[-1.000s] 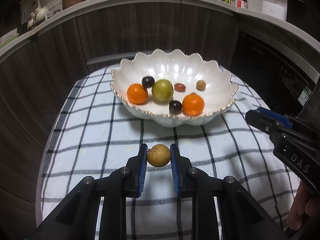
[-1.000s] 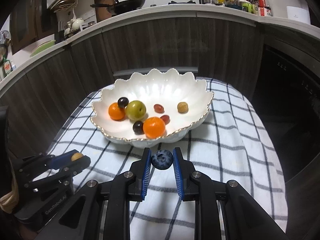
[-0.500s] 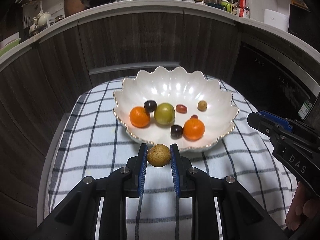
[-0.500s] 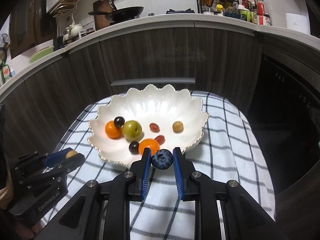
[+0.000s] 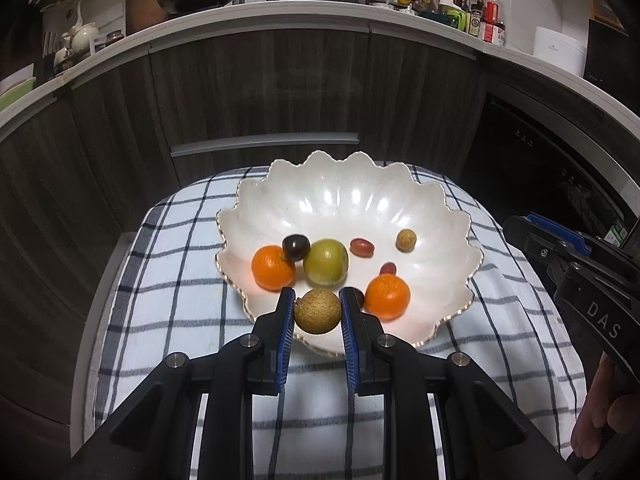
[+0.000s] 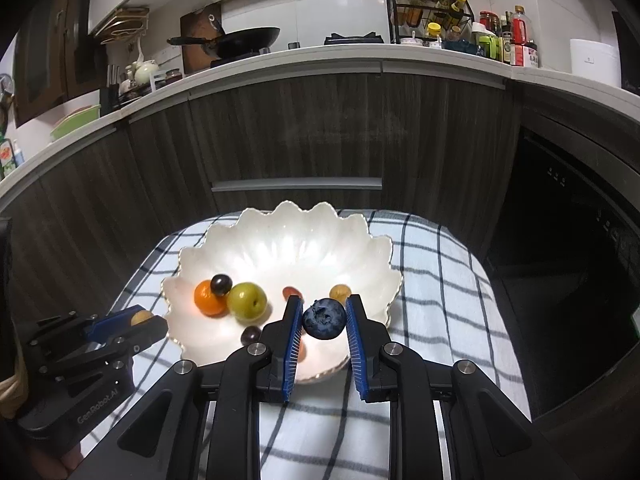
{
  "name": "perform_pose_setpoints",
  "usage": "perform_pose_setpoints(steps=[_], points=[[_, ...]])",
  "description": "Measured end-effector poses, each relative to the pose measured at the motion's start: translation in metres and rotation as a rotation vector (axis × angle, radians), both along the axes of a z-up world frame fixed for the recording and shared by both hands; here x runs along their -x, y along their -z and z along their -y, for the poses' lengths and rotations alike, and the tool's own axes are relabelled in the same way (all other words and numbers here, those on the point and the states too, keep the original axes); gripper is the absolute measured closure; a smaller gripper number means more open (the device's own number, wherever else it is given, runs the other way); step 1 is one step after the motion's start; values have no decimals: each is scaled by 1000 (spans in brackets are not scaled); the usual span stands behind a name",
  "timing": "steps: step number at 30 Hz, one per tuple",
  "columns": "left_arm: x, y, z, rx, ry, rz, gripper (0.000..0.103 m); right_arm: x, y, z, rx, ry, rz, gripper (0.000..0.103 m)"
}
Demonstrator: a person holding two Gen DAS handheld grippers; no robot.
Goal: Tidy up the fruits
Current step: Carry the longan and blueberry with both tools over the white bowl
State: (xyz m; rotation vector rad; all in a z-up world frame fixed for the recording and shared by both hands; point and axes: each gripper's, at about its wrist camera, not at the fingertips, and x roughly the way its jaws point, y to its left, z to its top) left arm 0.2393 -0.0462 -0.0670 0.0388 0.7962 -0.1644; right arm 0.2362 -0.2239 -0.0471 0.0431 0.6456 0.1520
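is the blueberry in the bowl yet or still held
Held: the blueberry sits pinched in the right hand-held gripper, above the bowl.

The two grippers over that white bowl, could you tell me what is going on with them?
A person is sorting fruit with a handheld gripper in each hand. The left gripper is shut on a tan round fruit, and the right gripper is shut on a blueberry. Both hang over the near rim of the scalloped white bowl, which sits on a checked cloth and already holds two oranges, a green fruit and several small ones. Neither fruit is released yet.
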Motion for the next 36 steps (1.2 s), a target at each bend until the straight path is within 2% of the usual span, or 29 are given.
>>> perform_pose_setpoints(steps=[13,34,35,36], points=[[-30,5,2,13,0,-25,80,-31,0,0,-6,5,-4,79],[-60,36,-5,31,-37,-92,80,-71,32,-8,10,-22,-71,79],[-60,35,-5,27,-37,-86,79,-71,33,-8,11,-24,-74,79],[-60,34,-4,21,-38,-80,73,-72,34,-8,12,-25,-74,79]])
